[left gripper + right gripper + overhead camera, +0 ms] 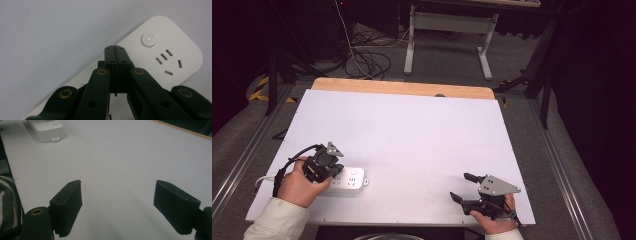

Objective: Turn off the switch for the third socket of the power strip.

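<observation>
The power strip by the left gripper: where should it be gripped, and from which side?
Grip the power strip across its narrow width, one jaw on each long side, coming straight down from above. It lies flat on the table, so only its low side walls offer parallel faces. The free end past the round button looks easiest. The left gripper is shut over it and must open first.
</observation>
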A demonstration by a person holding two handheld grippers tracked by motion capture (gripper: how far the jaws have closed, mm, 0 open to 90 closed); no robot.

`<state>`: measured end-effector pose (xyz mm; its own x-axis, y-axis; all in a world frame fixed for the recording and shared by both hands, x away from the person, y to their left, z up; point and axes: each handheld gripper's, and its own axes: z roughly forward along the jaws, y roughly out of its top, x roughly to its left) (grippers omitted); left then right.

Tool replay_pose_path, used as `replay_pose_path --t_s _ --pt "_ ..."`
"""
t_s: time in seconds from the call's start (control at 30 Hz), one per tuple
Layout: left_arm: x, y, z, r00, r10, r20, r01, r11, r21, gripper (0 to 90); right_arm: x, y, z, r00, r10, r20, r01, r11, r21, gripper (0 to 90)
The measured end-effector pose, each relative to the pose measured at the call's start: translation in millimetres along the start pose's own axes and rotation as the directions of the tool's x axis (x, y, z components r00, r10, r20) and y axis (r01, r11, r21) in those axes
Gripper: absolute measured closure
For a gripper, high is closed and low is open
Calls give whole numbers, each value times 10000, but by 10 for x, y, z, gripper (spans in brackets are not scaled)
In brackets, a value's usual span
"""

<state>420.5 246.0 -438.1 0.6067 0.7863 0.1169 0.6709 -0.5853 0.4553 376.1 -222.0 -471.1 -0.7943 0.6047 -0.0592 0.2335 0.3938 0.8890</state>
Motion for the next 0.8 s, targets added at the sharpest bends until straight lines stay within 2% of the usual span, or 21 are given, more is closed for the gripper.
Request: replay_pose_path --t_s 0.2,0.27,0.57,0.63,0.8 --pt "-16 -1 4 10000 0 -16 0 10000 9 899 2 2 -2 10000 18 10 -18 10000 -20 235" --pt "-22 -3 9 9998 16 -216 -15 10000 11 899 2 2 -2 10000 21 6 -21 10000 -19 235" --pt "-34 -10 10 9997 -26 -250 25 10000 -31 899 -1 0 1 10000 47 2 -47 10000 -20 235" --pt "-44 -8 8 9990 34 -453 -35 10000 -33 900 -3 -1 2 10000 39 10 -39 10000 -17 236" --pt "-43 -10 12 9994 25 -338 -26 10000 -38 900 0 0 3 10000 51 21 -51 10000 -17 235"
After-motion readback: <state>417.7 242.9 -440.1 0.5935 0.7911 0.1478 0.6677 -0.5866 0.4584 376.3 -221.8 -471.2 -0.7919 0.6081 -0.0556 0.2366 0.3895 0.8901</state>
